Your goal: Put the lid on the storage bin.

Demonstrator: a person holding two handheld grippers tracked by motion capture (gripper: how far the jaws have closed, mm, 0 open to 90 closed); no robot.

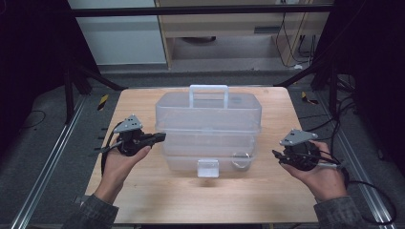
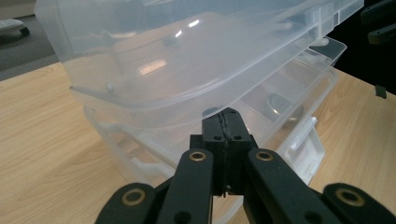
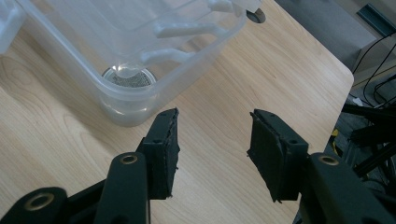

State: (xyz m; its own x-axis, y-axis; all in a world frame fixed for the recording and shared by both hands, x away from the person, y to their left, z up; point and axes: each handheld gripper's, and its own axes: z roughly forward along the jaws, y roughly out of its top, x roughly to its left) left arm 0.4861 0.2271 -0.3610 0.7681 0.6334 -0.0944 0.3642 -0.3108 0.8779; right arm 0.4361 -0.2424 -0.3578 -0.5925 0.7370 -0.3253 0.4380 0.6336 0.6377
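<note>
A clear plastic tiered box [image 1: 208, 125] with a white handle [image 1: 208, 94] stands in the middle of the wooden table [image 1: 143, 191]. Its upper tier [image 2: 187, 56] sits lifted and slid over the lower tray [image 2: 299, 88]. My left gripper [image 1: 160, 137] is at the box's left side, shut with its pads pressed together and nothing between them. In the left gripper view its tip [image 2: 226, 116] points at the gap under the upper tier's rim. My right gripper [image 1: 275, 153] hovers to the right of the box, open and empty; in the right gripper view [image 3: 212, 126] bare wood lies between its pads.
A round metal piece [image 3: 128, 74] lies in the lower tray's near right corner [image 1: 241, 159]. A white latch [image 1: 207, 168] hangs at the box's front. Bare wood surrounds the box; the table's right edge [image 3: 336, 70] is close to my right gripper.
</note>
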